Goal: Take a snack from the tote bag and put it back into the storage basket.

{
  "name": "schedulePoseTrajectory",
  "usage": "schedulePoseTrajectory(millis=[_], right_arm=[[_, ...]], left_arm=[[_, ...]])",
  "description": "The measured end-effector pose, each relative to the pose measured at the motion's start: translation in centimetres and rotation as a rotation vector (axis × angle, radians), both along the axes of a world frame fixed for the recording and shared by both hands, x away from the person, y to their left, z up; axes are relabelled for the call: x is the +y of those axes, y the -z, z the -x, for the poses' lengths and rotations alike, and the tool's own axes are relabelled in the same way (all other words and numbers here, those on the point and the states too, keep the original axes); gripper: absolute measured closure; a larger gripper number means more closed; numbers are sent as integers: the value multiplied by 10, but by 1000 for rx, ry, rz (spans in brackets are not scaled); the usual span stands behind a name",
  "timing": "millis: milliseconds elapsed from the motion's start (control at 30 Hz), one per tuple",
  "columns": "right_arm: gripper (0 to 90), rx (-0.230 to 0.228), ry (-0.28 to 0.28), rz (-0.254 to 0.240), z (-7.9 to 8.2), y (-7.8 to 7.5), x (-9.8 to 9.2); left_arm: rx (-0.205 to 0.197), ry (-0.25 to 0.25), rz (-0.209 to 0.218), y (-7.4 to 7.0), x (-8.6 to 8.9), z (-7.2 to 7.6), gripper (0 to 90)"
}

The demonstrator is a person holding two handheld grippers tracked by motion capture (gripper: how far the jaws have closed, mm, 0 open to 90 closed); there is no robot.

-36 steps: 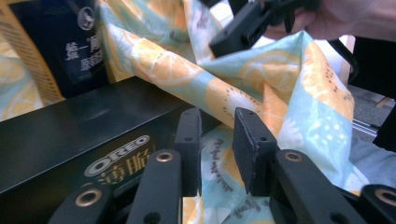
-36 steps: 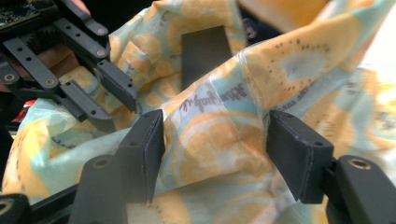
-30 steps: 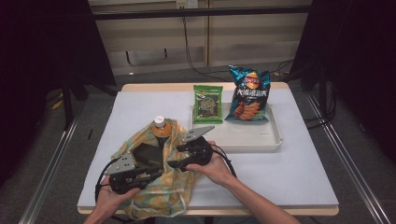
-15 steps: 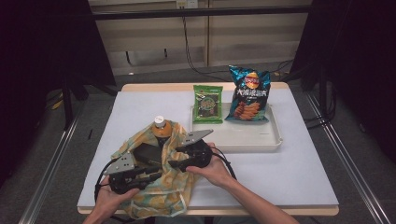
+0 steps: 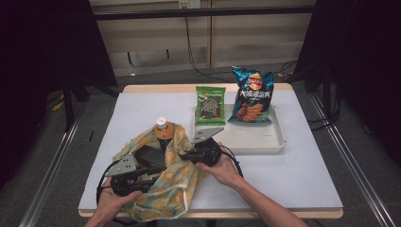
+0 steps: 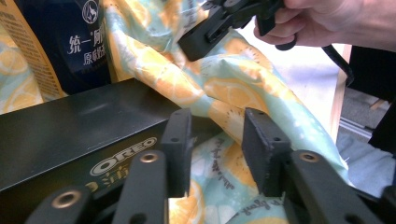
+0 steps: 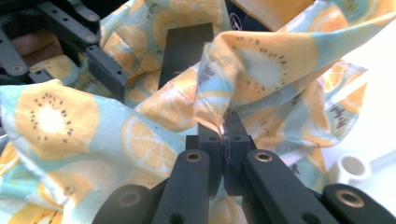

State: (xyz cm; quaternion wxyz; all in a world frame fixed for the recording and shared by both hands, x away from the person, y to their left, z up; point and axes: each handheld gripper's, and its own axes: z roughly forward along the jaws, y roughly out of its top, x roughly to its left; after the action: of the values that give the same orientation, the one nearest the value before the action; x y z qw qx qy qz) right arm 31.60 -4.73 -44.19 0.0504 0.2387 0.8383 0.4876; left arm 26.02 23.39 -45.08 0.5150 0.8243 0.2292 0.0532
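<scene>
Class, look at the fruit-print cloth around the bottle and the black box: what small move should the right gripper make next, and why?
Probably lift its pinched fold up and over the black Oreo box. The right gripper has just closed on a fold of the yellow-and-blue fruit-print cloth, while the left gripper stands open beside the box, its jaws just opening. The orange white-capped bottle stands half wrapped.

A white-topped table stands on grey floor (dark curtains, it seems, at both sides).
</scene>
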Motion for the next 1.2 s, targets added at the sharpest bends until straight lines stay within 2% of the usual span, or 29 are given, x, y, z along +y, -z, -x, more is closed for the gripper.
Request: schedulePoseTrajectory(millis=[200, 433, 500, 533, 633, 767, 800, 933, 1033, 1100, 1133, 1200], right_arm=[[897, 3, 12, 22, 10, -10, -24], [898, 30, 67, 73, 20, 6, -55], [898, 45, 82, 67, 20, 10, -63], [898, 46, 85, 66, 20, 12, -66], [898, 51, 85, 88, 22, 18, -68], [898, 70, 72, 126, 24, 32, -68], [897, 76, 75, 129, 24, 36, -68], [897, 84, 63, 150, 22, 45, -67], [896, 80, 62, 147, 21, 46, -67], [883, 89, 74, 135, 22, 46, -67], [861, 87, 71, 127, 22, 46, -67], [774, 86, 62, 87, 24, 42, -68]], left_arm=[[2, 13, 0, 0, -4, 2, 596], [7, 19, -12, 2, -6, 2, 590], [14, 15, -14, 3, -7, 2, 590], [10, 17, -28, 3, -7, 1, 590], [14, 16, -51, 5, -8, 0, 592], [30, 19, -53, 8, -10, -2, 597], [25, 24, -71, 7, -9, -2, 600], [41, 38, -72, 10, -11, -2, 606], [39, 50, -83, 10, -11, -2, 622], [43, 40, -76, 10, -12, -2, 633], [46, 37, -79, 9, -11, -2, 637], [59, 34, -57, 8, -11, -3, 657]])
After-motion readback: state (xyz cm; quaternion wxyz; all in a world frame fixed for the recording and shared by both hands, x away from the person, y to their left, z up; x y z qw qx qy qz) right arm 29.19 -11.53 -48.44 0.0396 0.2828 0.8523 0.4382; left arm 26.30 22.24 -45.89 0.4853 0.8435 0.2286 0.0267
